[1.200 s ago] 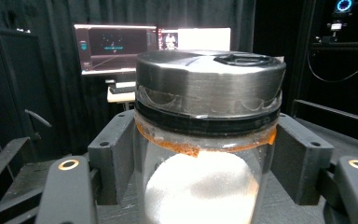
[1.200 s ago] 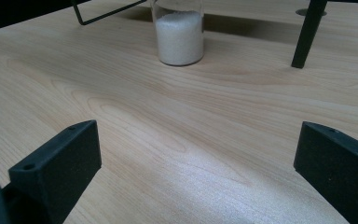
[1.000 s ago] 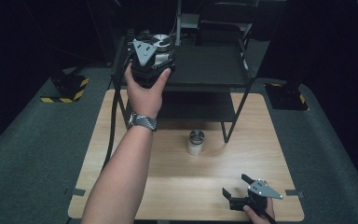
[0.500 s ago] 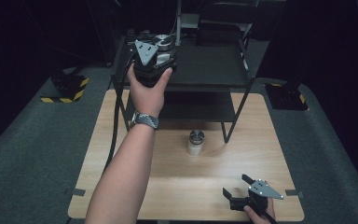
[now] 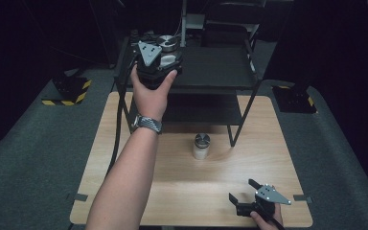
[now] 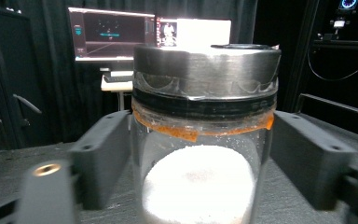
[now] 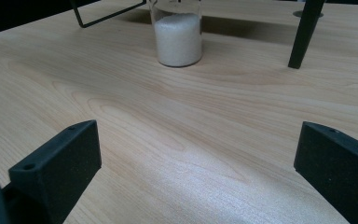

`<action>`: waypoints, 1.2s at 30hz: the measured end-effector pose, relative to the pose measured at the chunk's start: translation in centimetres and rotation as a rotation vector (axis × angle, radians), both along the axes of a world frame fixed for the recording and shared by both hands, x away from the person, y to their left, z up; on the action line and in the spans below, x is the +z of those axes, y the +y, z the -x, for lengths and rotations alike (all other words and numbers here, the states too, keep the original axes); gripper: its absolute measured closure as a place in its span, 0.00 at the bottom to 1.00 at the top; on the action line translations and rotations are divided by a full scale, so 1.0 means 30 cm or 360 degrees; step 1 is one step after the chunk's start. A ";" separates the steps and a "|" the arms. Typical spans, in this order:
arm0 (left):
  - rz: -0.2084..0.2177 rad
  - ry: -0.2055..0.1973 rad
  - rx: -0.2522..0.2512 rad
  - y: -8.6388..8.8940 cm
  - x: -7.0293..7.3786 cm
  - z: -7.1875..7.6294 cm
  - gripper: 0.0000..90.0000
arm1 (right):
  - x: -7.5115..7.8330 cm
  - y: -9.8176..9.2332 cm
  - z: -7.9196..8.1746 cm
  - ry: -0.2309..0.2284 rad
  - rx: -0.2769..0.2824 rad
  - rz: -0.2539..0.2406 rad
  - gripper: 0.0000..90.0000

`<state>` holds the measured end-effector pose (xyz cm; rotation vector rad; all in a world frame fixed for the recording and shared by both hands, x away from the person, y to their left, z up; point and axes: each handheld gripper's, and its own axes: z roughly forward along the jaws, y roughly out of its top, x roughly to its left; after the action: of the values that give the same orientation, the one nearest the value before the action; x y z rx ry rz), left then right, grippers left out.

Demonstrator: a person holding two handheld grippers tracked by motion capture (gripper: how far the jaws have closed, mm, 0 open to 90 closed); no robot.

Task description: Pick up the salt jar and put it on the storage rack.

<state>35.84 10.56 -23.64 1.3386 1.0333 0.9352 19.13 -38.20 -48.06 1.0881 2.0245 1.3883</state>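
On the top shelf of the black rack (image 5: 211, 72), at its far left corner, a glass jar (image 6: 200, 154) with a metal lid stands between the jaws of the left gripper (image 5: 160, 56). Those jaws have just been opening: in the left gripper view they flank the glass closely on both sides, but whether the pads touch it is hard to make out. White powder fills the jar's lower part, and its base is cut off by the bottom of that view. From the high view, the gripper body and the hand (image 5: 149, 93) around it hide nearly all of the jar, so little more than the lid shows. The shelf edge is close behind the jar, with dark room beyond.

A second jar (image 5: 201, 146) of white powder stands on the wooden table (image 5: 124, 158), just beside the rack's front right leg; its lid is cut off in the right gripper view. The right gripper (image 5: 249, 197) rests near the table's front edge, jaws spread wide with nothing between them. Bare wood lies open between it and that jar.
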 end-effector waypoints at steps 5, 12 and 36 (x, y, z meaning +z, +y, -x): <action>-0.0006 -0.0026 0.0030 -0.010 0.005 0.020 0.02 | 0.001 0.001 0.000 0.0002 -0.0004 0.0001 0.00; -0.0014 -0.0046 -0.0021 0.024 0.006 0.072 0.01 | 0.001 0.002 0.001 0.0000 -0.0004 0.0004 0.00; -0.0025 -0.0148 -0.0100 0.163 -0.205 0.330 0.00 | 0.003 0.008 0.003 -0.0004 -0.0004 0.0021 0.00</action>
<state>25.94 15.45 -29.79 1.3210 0.9097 0.9515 19.03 -37.97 -47.98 1.0824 2.0271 1.3725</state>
